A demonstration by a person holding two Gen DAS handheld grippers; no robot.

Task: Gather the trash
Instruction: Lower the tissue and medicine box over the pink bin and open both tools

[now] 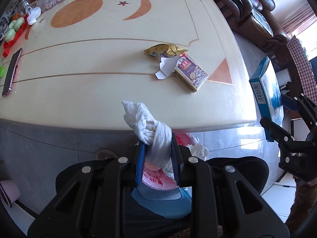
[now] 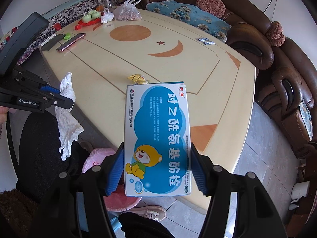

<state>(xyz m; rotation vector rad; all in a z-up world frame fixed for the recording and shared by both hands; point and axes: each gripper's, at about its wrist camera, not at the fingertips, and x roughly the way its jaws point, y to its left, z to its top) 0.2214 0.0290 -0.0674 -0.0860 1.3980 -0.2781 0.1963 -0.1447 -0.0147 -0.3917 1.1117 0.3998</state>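
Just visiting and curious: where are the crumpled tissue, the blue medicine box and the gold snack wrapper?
crumpled tissue (image 1: pixel 150 127), left wrist view, its twisted middle.
blue medicine box (image 2: pixel 158 138), right wrist view, centre of its printed face.
gold snack wrapper (image 1: pixel 164 50), left wrist view, its middle.

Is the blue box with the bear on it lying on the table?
No, the blue box is up in the air, squeezed between the fingers of the right gripper, not resting on the table.

Snack wrapper (image 1: pixel 165 50) behind card box (image 1: pixel 191 73) (touching), phone (image 1: pixel 11 72) far left on table (image 1: pixel 99 63)
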